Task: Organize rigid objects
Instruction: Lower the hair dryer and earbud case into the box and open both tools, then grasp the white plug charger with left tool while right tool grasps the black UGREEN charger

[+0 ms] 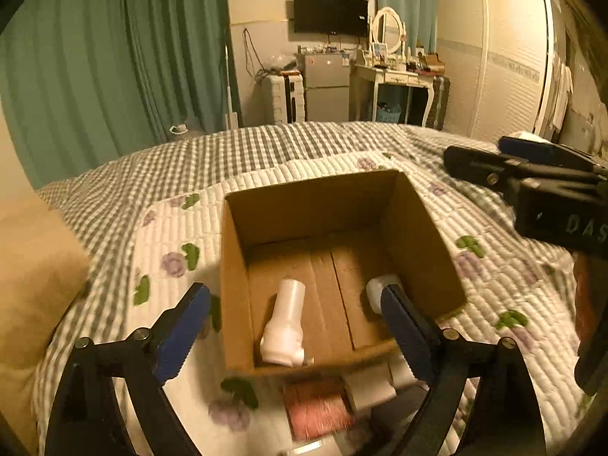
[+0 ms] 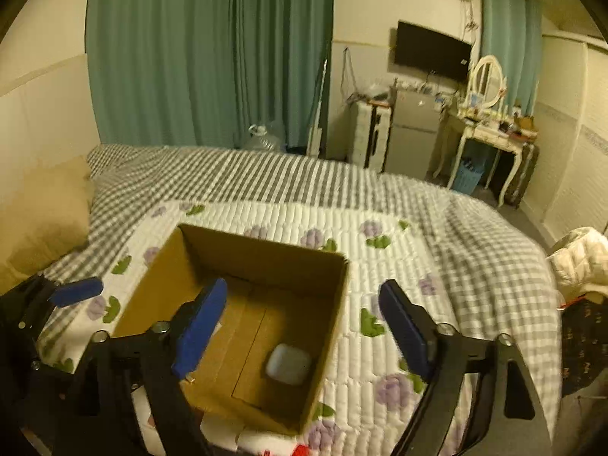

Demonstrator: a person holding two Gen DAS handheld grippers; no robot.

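Both tongs gape empty over the brown cardboard box (image 1: 418,228), white plastic bottle (image 1: 285,326) and white case (image 2: 287,363) in, red item (image 1: 317,410) outside.

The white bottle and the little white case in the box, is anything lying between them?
No. In the left wrist view only bare cardboard floor of the box lies between the white bottle and the white case.

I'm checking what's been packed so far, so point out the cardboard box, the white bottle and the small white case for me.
cardboard box (image 1: 418,228): left wrist view, on its inner right wall.
white bottle (image 1: 285,326): left wrist view, on the middle of its body, lying on the box floor.
small white case (image 2: 288,364): right wrist view, on its top face, in the box corner.
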